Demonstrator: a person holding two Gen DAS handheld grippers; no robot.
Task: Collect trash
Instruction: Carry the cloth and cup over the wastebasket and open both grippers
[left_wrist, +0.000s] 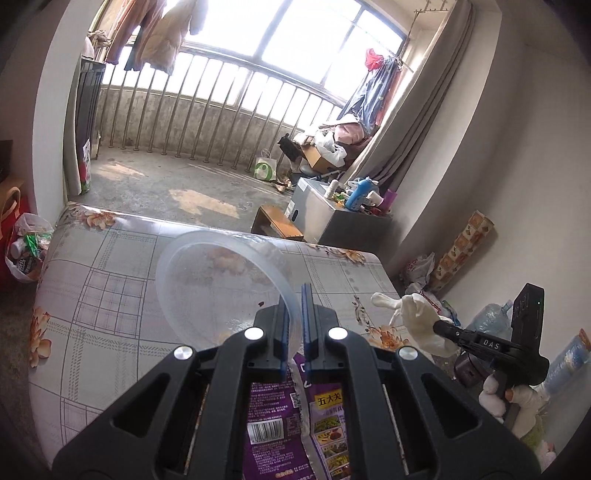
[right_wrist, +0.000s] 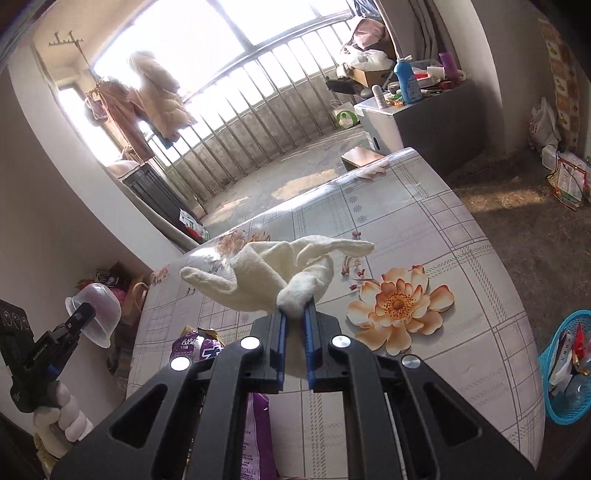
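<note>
My left gripper (left_wrist: 294, 293) is shut on the rim of a clear plastic bowl (left_wrist: 218, 280) and holds it above the table; the bowl also shows in the right wrist view (right_wrist: 96, 310) at the left. My right gripper (right_wrist: 295, 314) is shut on a white cotton glove (right_wrist: 277, 277) and holds it above the table; glove and gripper show in the left wrist view (left_wrist: 417, 317) at the right. A purple snack bag (left_wrist: 280, 417) lies on the table under my left gripper and appears in the right wrist view (right_wrist: 199, 349) too.
The table (right_wrist: 424, 221) has a floral plastic cover. A blue basket (right_wrist: 565, 369) with rubbish stands on the floor at the right. A white bag of rubbish (left_wrist: 27, 247) sits on the floor at the left. A cabinet (left_wrist: 332, 218) with bottles stands beyond the table.
</note>
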